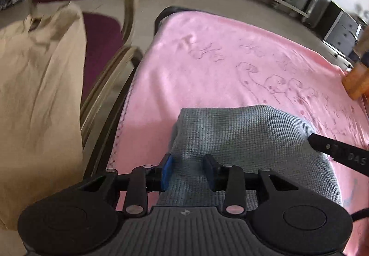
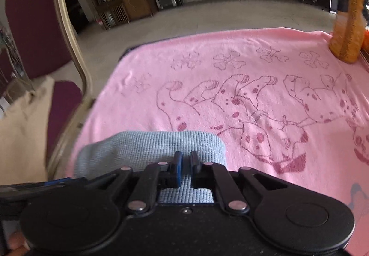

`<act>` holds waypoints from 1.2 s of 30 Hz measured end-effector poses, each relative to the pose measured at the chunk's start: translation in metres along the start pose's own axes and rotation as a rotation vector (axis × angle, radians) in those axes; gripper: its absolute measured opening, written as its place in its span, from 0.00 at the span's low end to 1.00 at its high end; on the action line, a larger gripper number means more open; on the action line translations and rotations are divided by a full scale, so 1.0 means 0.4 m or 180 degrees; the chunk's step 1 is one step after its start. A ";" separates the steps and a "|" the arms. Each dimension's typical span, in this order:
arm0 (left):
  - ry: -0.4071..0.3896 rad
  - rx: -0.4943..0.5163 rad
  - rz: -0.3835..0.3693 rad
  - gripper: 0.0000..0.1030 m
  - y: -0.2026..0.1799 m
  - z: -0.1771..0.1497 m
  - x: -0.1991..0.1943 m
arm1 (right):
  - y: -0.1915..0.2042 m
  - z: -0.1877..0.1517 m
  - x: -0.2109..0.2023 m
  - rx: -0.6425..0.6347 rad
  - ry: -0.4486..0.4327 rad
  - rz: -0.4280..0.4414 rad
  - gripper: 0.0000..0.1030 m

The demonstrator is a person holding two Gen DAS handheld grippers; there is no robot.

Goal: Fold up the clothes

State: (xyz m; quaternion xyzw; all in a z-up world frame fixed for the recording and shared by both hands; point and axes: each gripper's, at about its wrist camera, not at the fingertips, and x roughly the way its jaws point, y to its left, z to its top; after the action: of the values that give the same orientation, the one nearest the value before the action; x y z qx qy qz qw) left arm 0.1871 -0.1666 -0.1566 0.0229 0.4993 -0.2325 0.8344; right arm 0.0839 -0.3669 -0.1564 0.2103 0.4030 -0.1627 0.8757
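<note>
A blue-grey waffle-knit cloth (image 1: 242,131) lies arched in a soft hump on the pink blanket (image 1: 219,60). My left gripper (image 1: 188,167) is shut on the cloth's near left edge, with a thick bunch of fabric between its fingers. In the right wrist view the same cloth (image 2: 150,145) humps up just ahead of my right gripper (image 2: 185,163), whose fingers are nearly together and pinch its near edge. A black finger of the right gripper (image 1: 334,152) shows at the cloth's right side. The cloth's far edge is hidden behind the hump.
The pink blanket (image 2: 230,67), printed with spotted dogs, covers the work surface. A maroon chair (image 1: 101,37) with a beige garment (image 1: 39,94) draped on it stands close on the left. An orange object (image 2: 348,25) stands at the far right corner. Shelves line the back wall.
</note>
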 end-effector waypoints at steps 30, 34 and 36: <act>-0.0295 0.0131 0.0115 0.39 -0.028 0.047 0.019 | -0.054 0.047 0.075 0.0357 0.0198 -0.0005 0.05; -0.0371 0.0075 0.0049 0.38 -0.009 0.035 -0.020 | -0.068 0.055 0.038 0.0409 0.0157 0.0096 0.06; -0.0409 0.0047 0.0016 0.34 0.000 0.030 -0.039 | -0.091 0.044 -0.019 0.0535 0.0049 0.0229 0.07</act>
State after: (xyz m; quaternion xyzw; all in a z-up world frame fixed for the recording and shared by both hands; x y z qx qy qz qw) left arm 0.1908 -0.1640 -0.1375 0.0154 0.4429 -0.2351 0.8651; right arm 0.0739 -0.4062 -0.1490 0.2987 0.3868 -0.1628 0.8571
